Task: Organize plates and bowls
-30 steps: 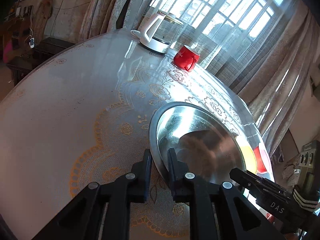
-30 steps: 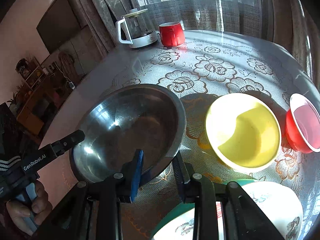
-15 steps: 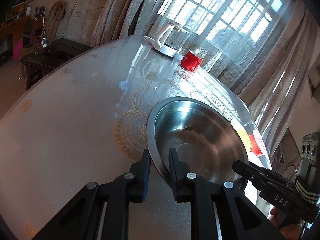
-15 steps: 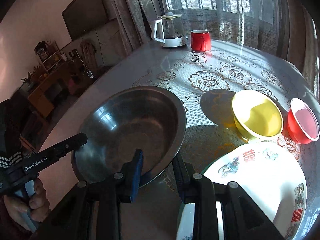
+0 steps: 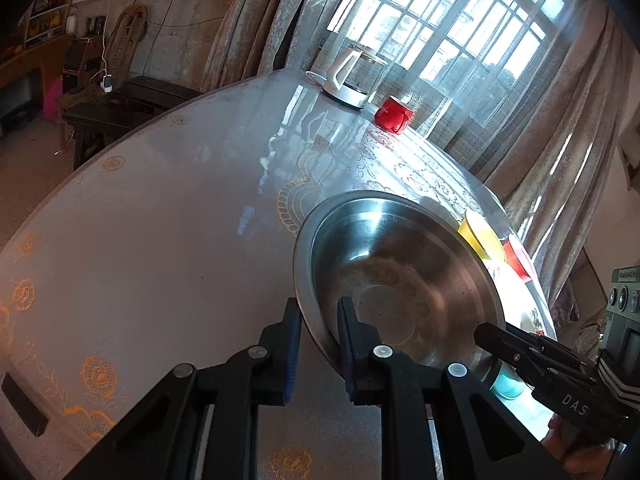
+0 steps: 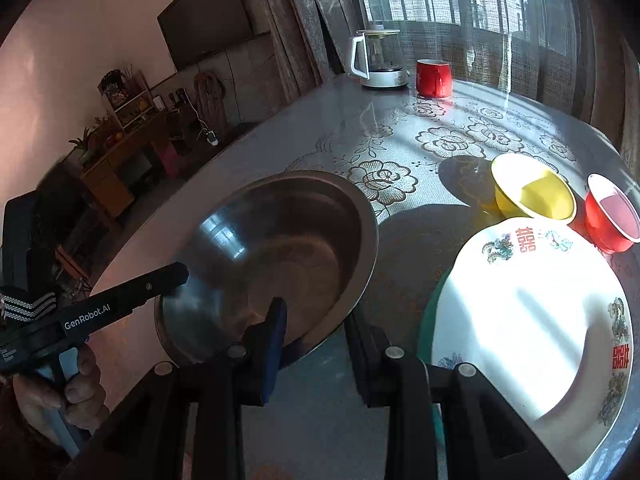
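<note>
A large steel basin (image 5: 400,280) (image 6: 280,248) hangs tilted above the table, and its shadow falls on the cloth. My left gripper (image 5: 318,312) is shut on the basin's near rim. My right gripper (image 6: 316,332) is shut on the opposite rim, with one finger inside the basin and one outside. Each wrist view shows the other gripper's tip at the rim: the right gripper (image 5: 484,330) and the left gripper (image 6: 176,272). To the right stand a yellow bowl (image 6: 532,192), a red bowl (image 6: 612,216) and a big white patterned plate (image 6: 532,332) lying on a green plate (image 6: 430,320).
The round table (image 5: 160,220) wears a glossy lace-patterned cloth. A glass kettle (image 6: 376,60) and a red mug (image 6: 434,78) stand at its far edge by the curtained window. Dark furniture lines the wall at left. A hand (image 6: 76,396) grips the left tool.
Both grippers have carried the basin together toward the near, plain side of the table, away from the bowls. The white plate has come fully into the right wrist view.
</note>
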Tool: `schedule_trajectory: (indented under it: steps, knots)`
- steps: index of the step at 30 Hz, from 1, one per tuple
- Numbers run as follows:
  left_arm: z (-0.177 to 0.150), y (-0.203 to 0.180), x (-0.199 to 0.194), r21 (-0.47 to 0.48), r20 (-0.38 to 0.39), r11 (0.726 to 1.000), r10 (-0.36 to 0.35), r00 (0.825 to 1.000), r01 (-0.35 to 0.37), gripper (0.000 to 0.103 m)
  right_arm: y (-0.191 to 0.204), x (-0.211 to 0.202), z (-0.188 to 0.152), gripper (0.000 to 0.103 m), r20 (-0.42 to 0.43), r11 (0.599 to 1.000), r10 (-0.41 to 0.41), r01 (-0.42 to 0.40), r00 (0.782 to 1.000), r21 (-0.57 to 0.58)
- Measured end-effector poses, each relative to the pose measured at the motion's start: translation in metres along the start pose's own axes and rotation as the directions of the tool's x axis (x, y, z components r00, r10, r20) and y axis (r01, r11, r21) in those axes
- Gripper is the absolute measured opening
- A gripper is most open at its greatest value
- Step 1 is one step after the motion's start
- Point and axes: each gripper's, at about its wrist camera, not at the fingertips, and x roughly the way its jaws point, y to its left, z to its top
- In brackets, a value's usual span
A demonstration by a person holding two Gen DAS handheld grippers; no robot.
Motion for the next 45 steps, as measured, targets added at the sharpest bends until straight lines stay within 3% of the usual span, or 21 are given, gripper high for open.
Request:
schedule_trajectory:
  steps: [7,14,45]
  knots:
    - [-0.009,0.005,-0.001,0.006,-0.009,0.999,0.046,0.999,-0.046,0.018,0.003,0.002,-0.016,0.030,-0.005,0.999,0.041,-0.040,0.999,0.025]
    - [-0.014,-0.006,-0.001,0.070,0.018,0.993,0.093,0.996,-0.094,0.018,-0.002,0.006,-0.025,0.030,-0.016,0.997,0.053,-0.052,0.998,0.050]
    - [-0.009,-0.028,0.021,0.143,0.022,0.974,0.172,0.985,-0.174,0.018,-0.020,-0.006,-0.044,0.033,0.021,0.982,0.136,-0.138,0.990,0.131]
